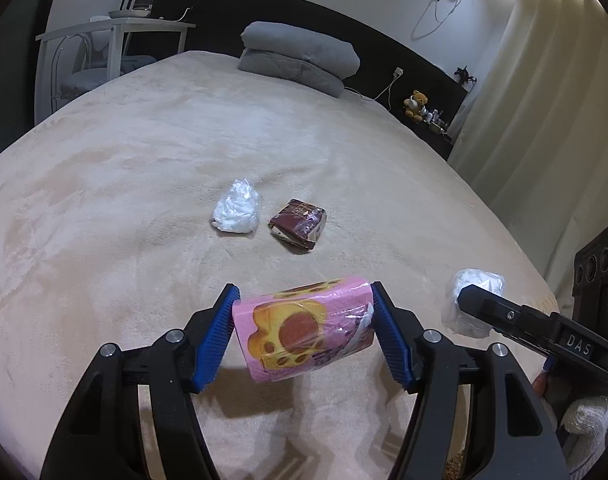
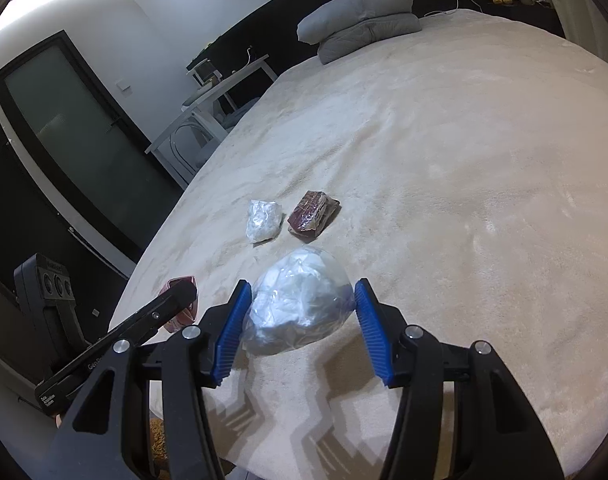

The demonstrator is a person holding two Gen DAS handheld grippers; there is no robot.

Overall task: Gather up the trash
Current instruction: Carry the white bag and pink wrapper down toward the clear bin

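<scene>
My left gripper (image 1: pixel 304 320) is shut on a pink snack wrapper (image 1: pixel 300 340) with a yellow paw print, held just above the beige bed cover (image 1: pixel 124 184). My right gripper (image 2: pixel 302 312) is shut on a clear plastic bag stuffed with white tissue (image 2: pixel 300 300); both blue pads touch its sides. That bag (image 1: pixel 475 288) also shows at the right in the left wrist view, behind a black finger (image 1: pixel 487 306) of the right gripper. Farther up the bed lie a small crumpled white bag (image 1: pixel 236 208) (image 2: pixel 264 220) and a dark brown wrapper (image 1: pixel 298 224) (image 2: pixel 313 214), side by side.
A folded grey quilt (image 1: pixel 300 56) (image 2: pixel 359 12) lies at the head of the bed. A white side table (image 1: pixel 116 36) stands at the bed's left, a dark door (image 2: pixel 76 128) beyond it. Curtains (image 1: pixel 543 100) and a teddy bear (image 1: pixel 415 104) are on the right.
</scene>
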